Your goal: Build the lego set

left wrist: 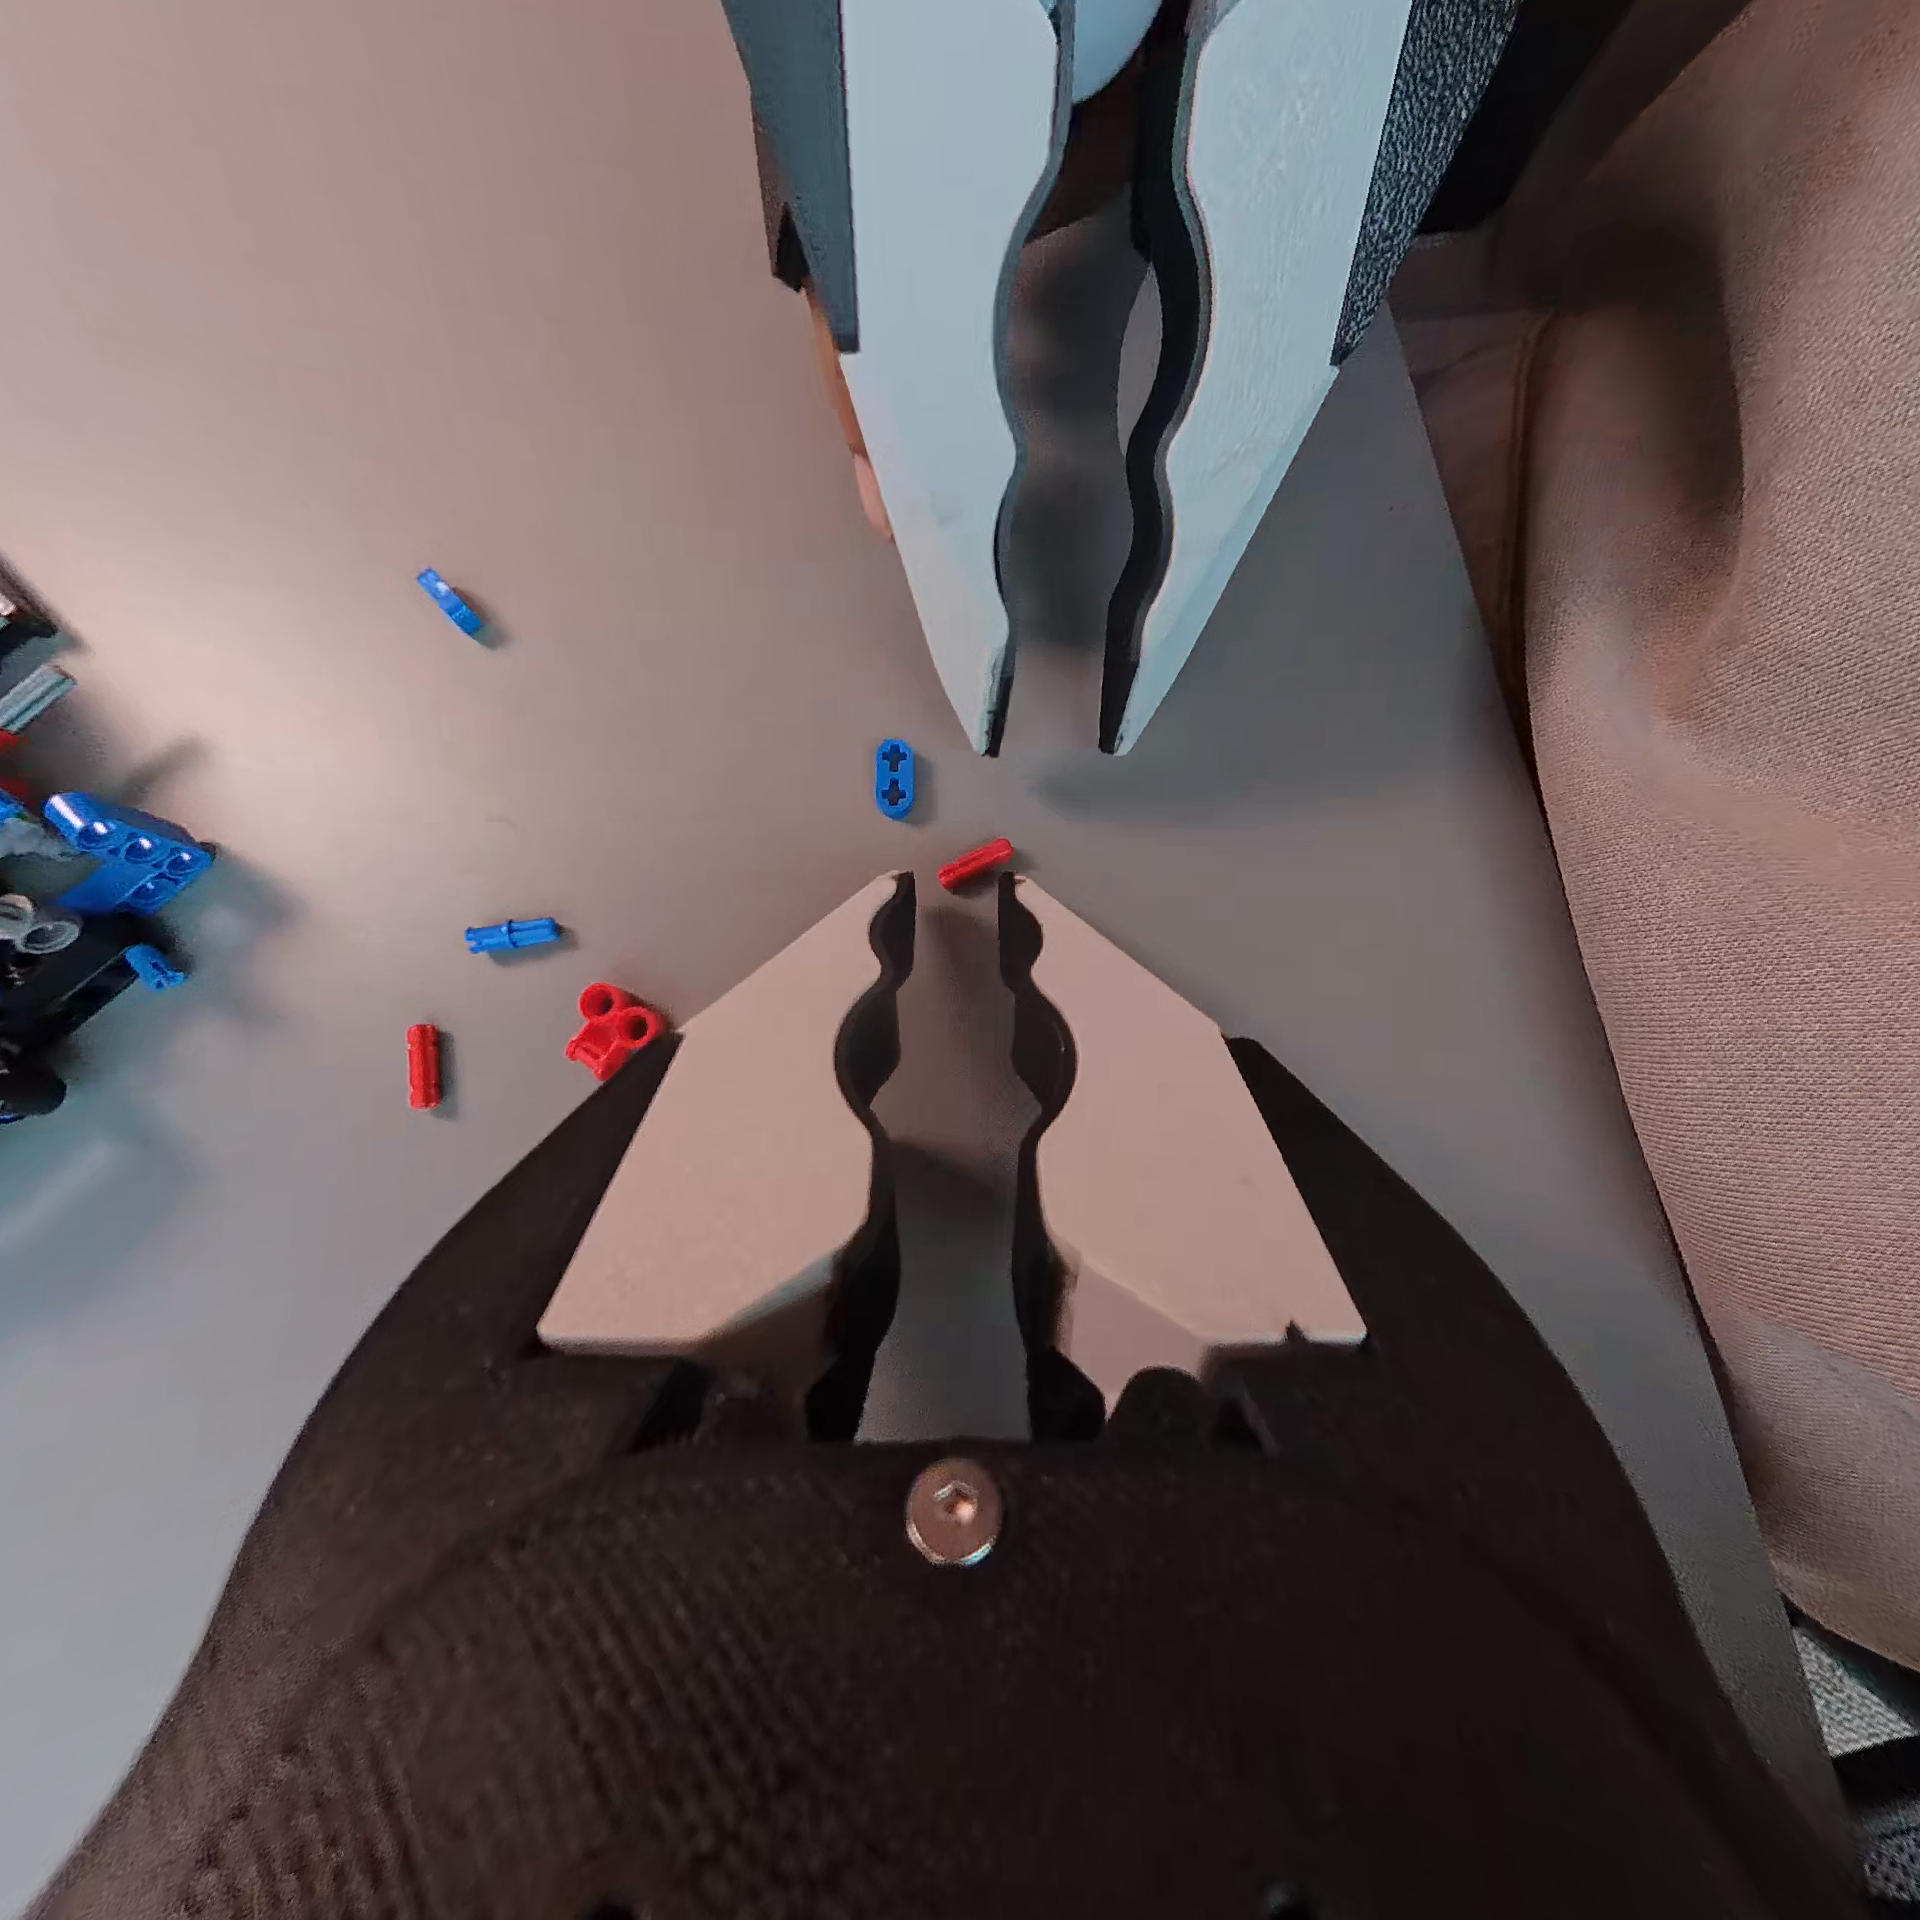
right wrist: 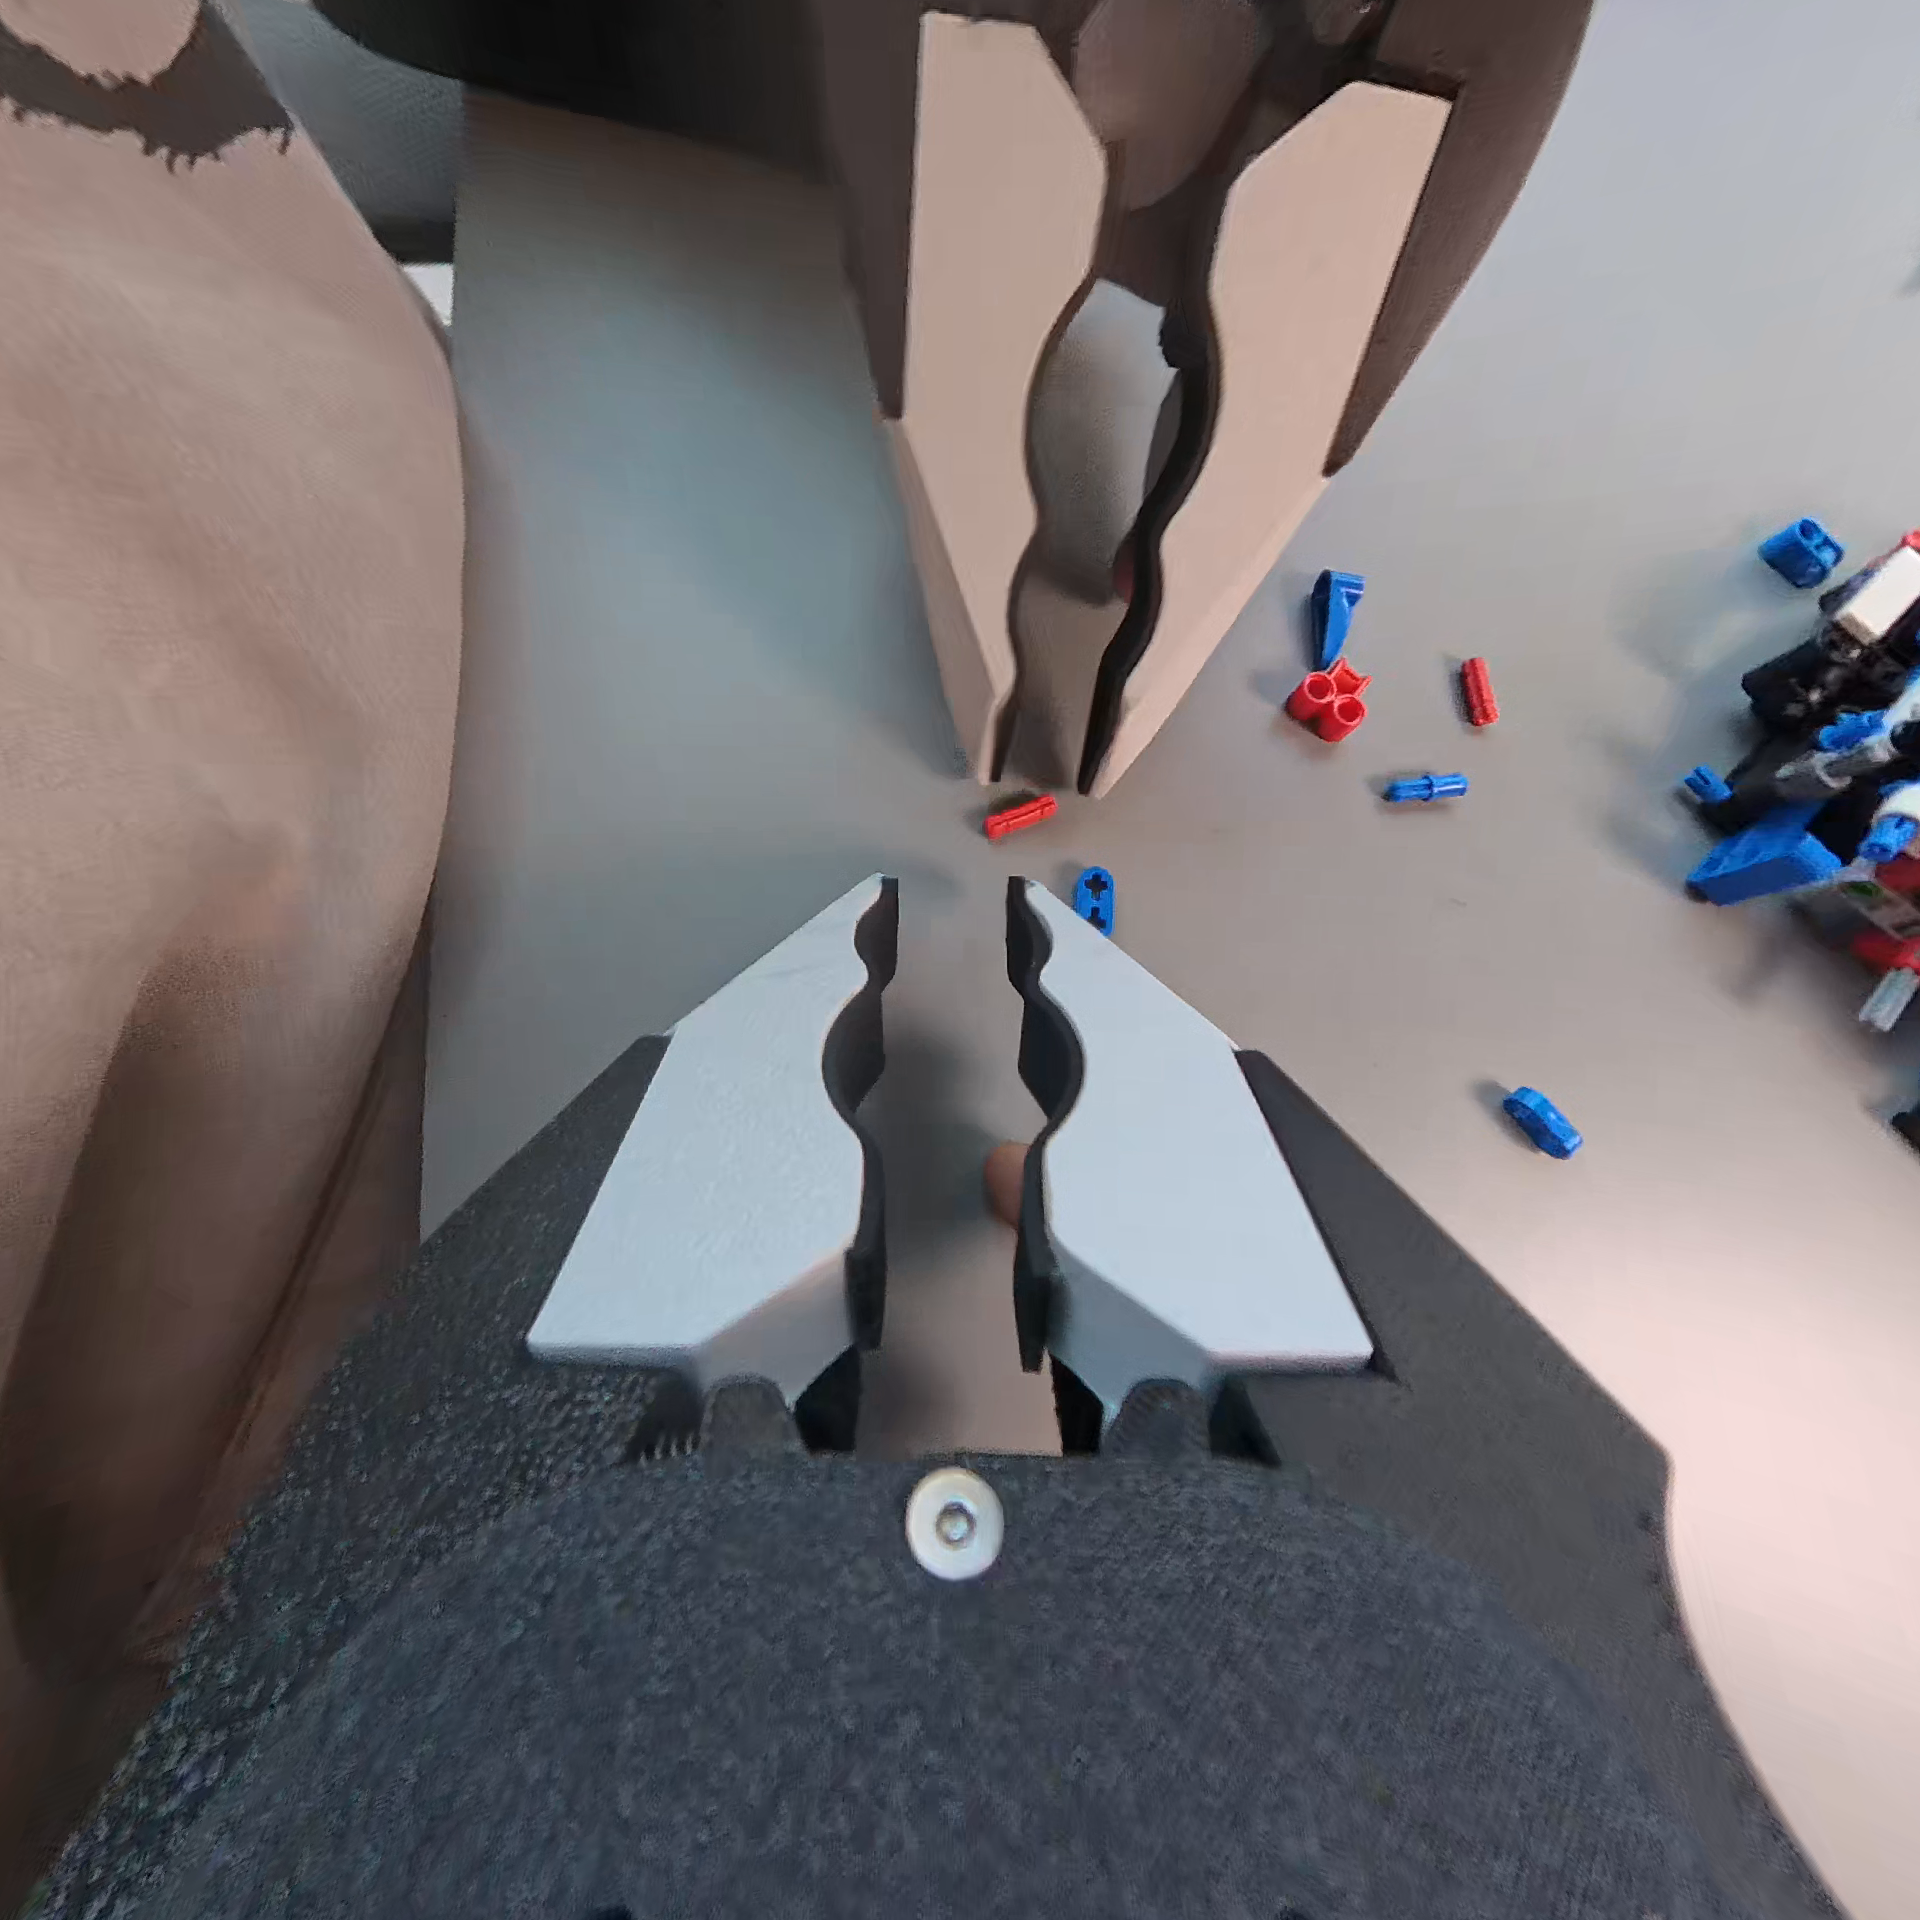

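My left tongs (left wrist: 956, 881) and right tongs (right wrist: 951, 881) gape narrowly, empty, tip to tip; red pin (left wrist: 975, 863) lies between on the counter (left wrist: 623, 416). Half-built model (right wrist: 1839, 790) at my right view's 3 o'clock, cropped.

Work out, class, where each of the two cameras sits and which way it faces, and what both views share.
Left wrist view: sits on the left gripper, looking along its beige fingers down at the grey table; the right gripper faces it.
Right wrist view: sits on the right gripper, looking along its pale blue-grey fingers the opposite way, toward the left gripper.
Shared: the red pin and blue two-hole link between the tips.
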The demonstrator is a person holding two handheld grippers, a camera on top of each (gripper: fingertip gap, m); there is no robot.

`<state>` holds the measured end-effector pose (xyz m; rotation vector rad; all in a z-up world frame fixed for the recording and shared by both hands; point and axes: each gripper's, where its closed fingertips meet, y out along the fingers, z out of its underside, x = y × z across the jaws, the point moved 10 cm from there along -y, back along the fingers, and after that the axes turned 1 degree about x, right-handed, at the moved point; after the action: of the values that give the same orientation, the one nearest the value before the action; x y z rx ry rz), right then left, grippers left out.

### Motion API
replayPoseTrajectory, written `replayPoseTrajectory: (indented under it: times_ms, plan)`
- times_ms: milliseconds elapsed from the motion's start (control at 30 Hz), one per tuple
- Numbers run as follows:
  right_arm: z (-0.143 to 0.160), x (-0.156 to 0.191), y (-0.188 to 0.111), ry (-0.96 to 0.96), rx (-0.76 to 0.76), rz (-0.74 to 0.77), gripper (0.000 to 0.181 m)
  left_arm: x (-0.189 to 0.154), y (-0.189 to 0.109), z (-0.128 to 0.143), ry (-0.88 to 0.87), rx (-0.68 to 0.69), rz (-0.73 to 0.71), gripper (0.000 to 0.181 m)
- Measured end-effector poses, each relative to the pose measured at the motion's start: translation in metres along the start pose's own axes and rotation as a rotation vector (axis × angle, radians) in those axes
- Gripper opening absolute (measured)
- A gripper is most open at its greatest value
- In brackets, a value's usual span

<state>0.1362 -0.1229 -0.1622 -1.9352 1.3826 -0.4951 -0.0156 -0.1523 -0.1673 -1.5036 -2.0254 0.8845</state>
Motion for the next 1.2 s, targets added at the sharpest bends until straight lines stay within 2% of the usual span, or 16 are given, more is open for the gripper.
replayPoseTrajectory:
  times_ms: [100,233,300,467,633,767,1200]
  plan:
    - [-0.005,0.001,0.002,0.109,0.013,0.040,0.019,-0.003,0.006,-0.002,0.049,-0.008,0.026,0.015]
    - [-0.007,0.003,0.003,0.157,0.028,0.084,0.022,-0.005,0.008,-0.004,0.082,-0.012,0.016,0.013]
    - [-0.007,0.006,0.003,0.149,0.030,0.090,0.026,-0.006,0.007,-0.003,0.091,-0.011,0.012,0.002]
    - [-0.005,0.011,0.005,0.046,-0.008,0.142,0.029,-0.004,0.001,0.004,0.033,-0.074,-0.003,0.001]
    - [-0.009,0.013,-0.004,-0.097,-0.186,0.244,0.018,0.000,-0.010,0.004,-0.115,-0.242,0.144,0.001]
    - [-0.013,0.017,-0.009,-0.192,-0.232,0.255,0.009,0.002,-0.015,0.000,-0.176,-0.330,0.222,0.001]
    - [-0.010,0.022,-0.017,-0.279,-0.277,0.246,0.001,0.003,-0.013,-0.002,-0.258,-0.393,0.341,0.001]
